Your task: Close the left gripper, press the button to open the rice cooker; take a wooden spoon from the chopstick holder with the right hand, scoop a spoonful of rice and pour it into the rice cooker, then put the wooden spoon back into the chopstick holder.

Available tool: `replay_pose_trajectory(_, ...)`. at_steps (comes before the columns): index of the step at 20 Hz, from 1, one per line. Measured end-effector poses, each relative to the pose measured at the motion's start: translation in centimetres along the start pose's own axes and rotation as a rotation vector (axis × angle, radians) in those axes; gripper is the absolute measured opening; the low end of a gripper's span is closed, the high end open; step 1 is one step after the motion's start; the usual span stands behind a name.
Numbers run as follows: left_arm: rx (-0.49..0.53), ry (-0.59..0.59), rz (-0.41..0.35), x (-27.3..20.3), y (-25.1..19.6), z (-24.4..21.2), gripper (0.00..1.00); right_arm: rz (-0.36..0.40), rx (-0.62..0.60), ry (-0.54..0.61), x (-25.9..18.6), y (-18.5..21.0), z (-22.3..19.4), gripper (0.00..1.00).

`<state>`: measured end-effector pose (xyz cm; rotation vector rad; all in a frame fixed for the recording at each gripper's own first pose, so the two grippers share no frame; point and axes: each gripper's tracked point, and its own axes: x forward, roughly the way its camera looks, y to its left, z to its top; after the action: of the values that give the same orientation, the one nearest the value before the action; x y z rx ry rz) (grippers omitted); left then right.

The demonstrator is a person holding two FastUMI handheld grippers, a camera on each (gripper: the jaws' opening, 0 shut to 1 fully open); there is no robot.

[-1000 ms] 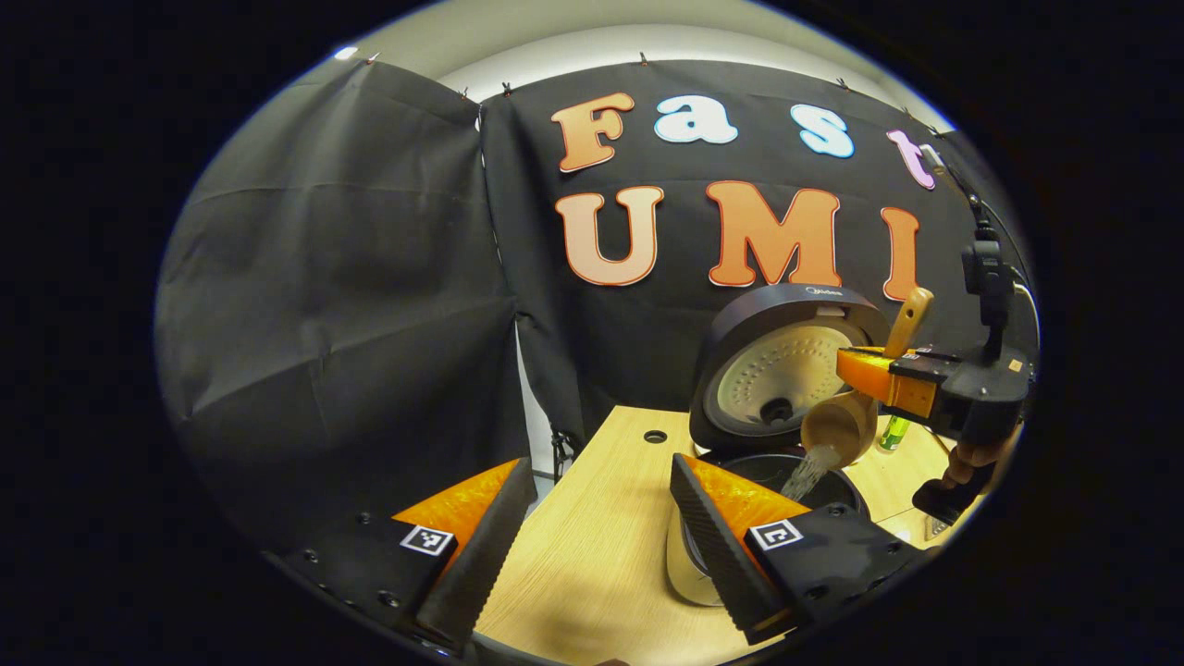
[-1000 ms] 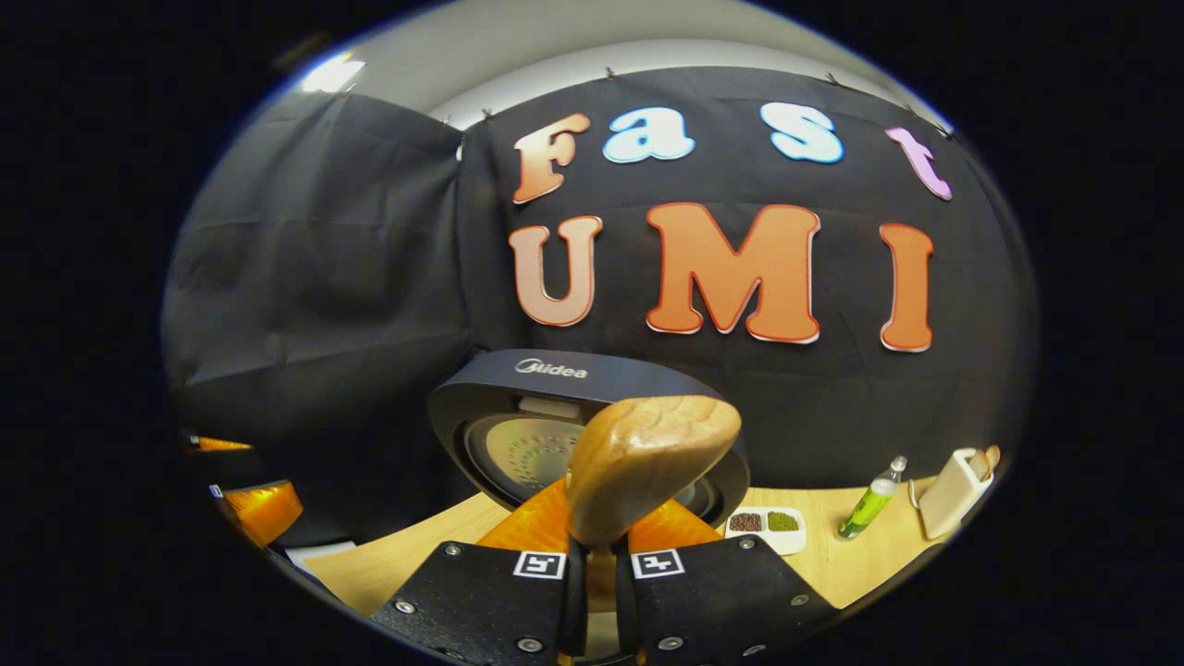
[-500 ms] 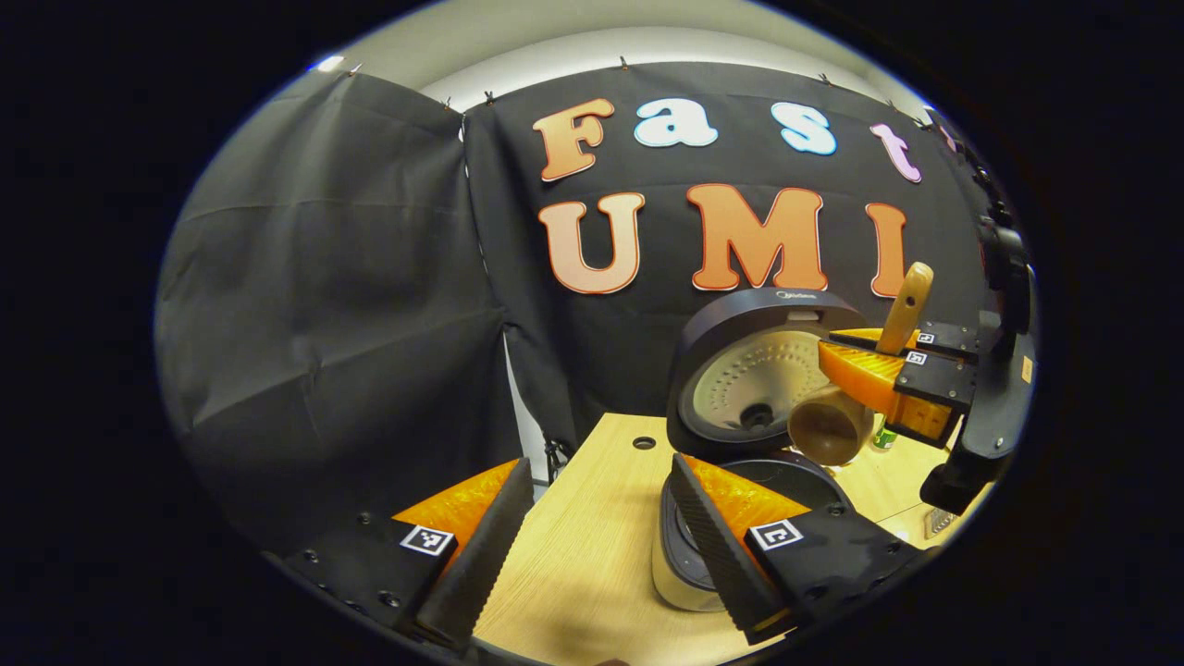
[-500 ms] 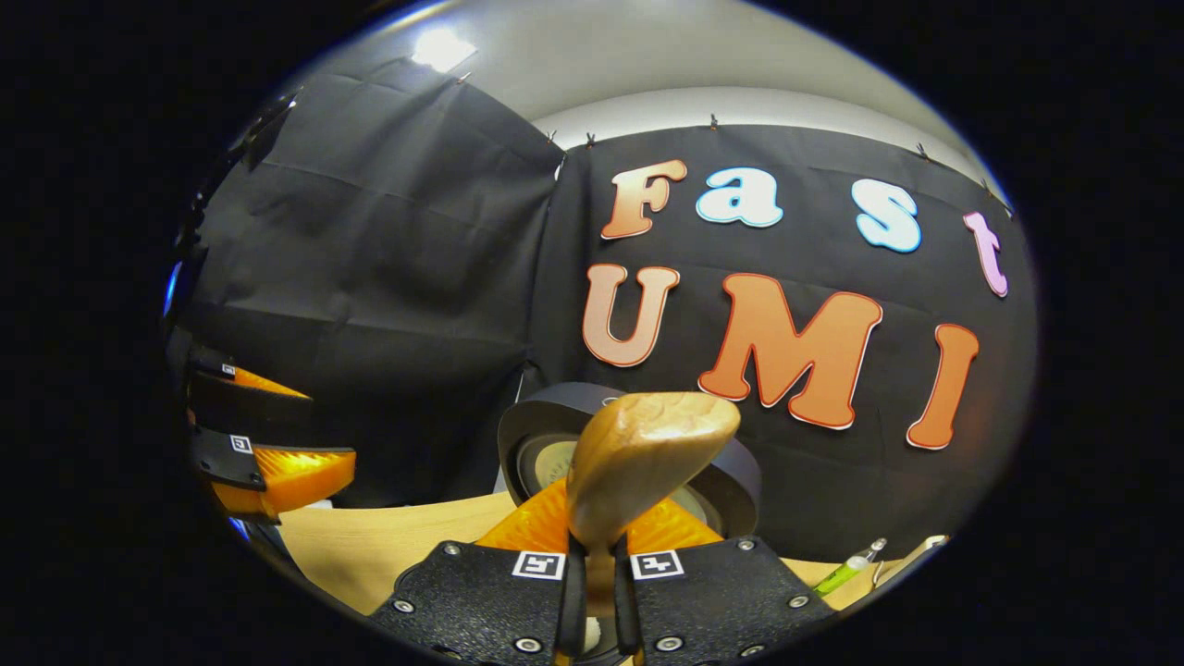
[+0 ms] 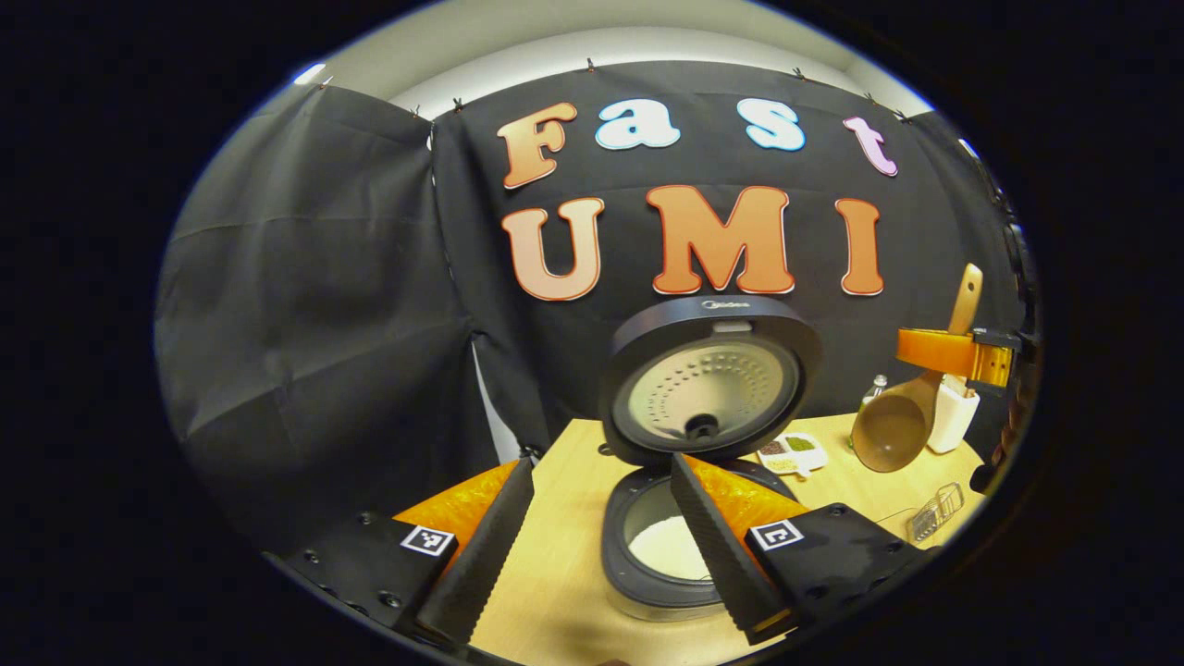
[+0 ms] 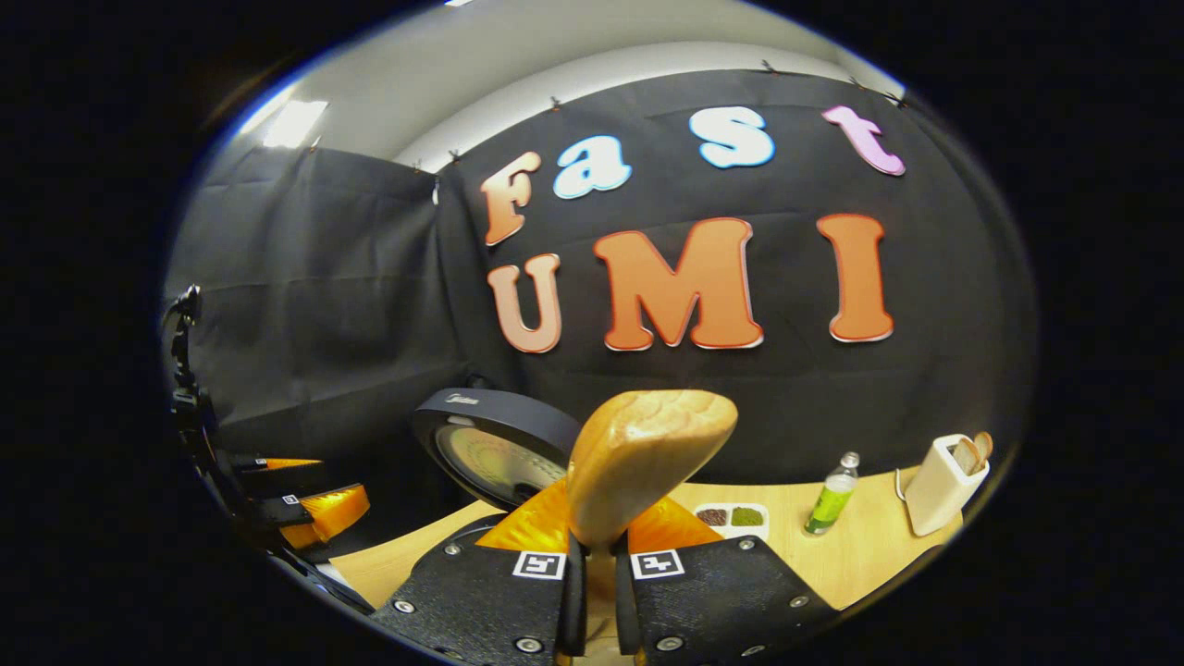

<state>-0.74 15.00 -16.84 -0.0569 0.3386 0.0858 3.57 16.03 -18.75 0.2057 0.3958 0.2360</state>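
The rice cooker stands open on the wooden table, its lid upright and white rice in the pot. My left gripper hovers open just in front of it, holding nothing. To the right, my right gripper is shut on the handle of the wooden spoon, whose empty bowl hangs in front of the white chopstick holder. In the right gripper view the spoon's handle end sticks up between the shut fingers of the right gripper, with the chopstick holder at far right and the cooker lid to the left.
A small white dish of beans and a green bottle stand behind the cooker. A metal wire tool lies near the right table edge. The left gripper appears at the left of the right gripper view.
The spoon poured its rice into the pot, then my right gripper carried it, now empty, away from the cooker to the right near the chopstick holder. The left gripper stayed open.
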Motion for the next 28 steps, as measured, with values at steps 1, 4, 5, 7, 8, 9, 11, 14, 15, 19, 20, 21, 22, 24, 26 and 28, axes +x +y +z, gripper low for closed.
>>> replay_pose_trajectory(1, -0.004, 0.001, -0.018, 0.0, -1.2, 0.2, 1.00, -0.039, 0.007, 0.003, -0.7, -2.1, -0.1, 0.12)
replay_pose_trajectory(4, 0.021, -0.008, -0.066, 0.5, -4.6, 1.0, 0.93, -0.148, 0.042, 0.025, -3.2, -7.7, -1.2, 0.12)
replay_pose_trajectory(5, 0.032, -0.010, -0.084, 0.5, -5.8, 1.2, 0.93, -0.184, 0.058, 0.032, -3.9, -9.5, -1.6, 0.12)
replay_pose_trajectory(7, 0.050, -0.011, -0.119, 0.6, -8.1, 1.6, 1.00, -0.261, 0.082, 0.055, -5.6, -12.8, -3.2, 0.12)
replay_pose_trajectory(8, 0.056, -0.013, -0.137, 0.5, -9.1, 1.9, 0.93, -0.293, 0.099, 0.066, -6.5, -14.1, -3.9, 0.12)
replay_pose_trajectory(9, 0.066, -0.016, -0.150, 0.5, -9.9, 2.2, 1.00, -0.319, 0.120, 0.076, -7.3, -15.5, -4.6, 0.12)
replay_pose_trajectory(11, 0.090, -0.025, -0.173, 0.3, -11.5, 2.7, 1.00, -0.372, 0.154, 0.093, -8.7, -18.0, -6.1, 0.12)
replay_pose_trajectory(14, 0.116, -0.033, -0.194, 0.1, -13.1, 3.5, 1.00, -0.435, 0.177, 0.102, -10.1, -20.9, -7.6, 0.12)
replay_pose_trajectory(15, 0.122, -0.036, -0.197, 0.0, -13.6, 3.8, 1.00, -0.451, 0.179, 0.102, -10.5, -21.7, -8.1, 0.12)
replay_pose_trajectory(19, 0.144, -0.046, -0.203, 0.0, -14.9, 4.8, 1.00, -0.496, 0.184, 0.141, -11.5, -23.9, -11.0, 0.12)
replay_pose_trajectory(20, 0.147, -0.049, -0.207, -0.1, -15.2, 5.0, 1.00, -0.502, 0.191, 0.156, -12.1, -24.0, -11.7, 0.12)
replay_pose_trajectory(21, 0.149, -0.050, -0.211, -0.2, -15.5, 5.1, 1.00, -0.511, 0.197, 0.175, -12.4, -24.3, -12.5, 0.12)
replay_pose_trajectory(22, 0.150, -0.048, -0.212, -0.2, -15.7, 5.2, 1.00, -0.523, 0.196, 0.188, -12.6, -24.7, -13.2, 0.12)
replay_pose_trajectory(24, 0.149, -0.048, -0.212, -0.3, -15.9, 5.4, 1.00, -0.545, 0.193, 0.206, -12.7, -25.6, -14.4, 0.12)
replay_pose_trajectory(26, 0.146, -0.046, -0.212, -0.3, -16.2, 5.1, 1.00, -0.558, 0.205, 0.224, -12.9, -25.9, -15.7, 0.12)
replay_pose_trajectory(28, 0.145, -0.038, -0.200, -0.4, -16.1, 4.6, 1.00, -0.561, 0.232, 0.243, -12.7, -25.8, -17.0, 0.12)
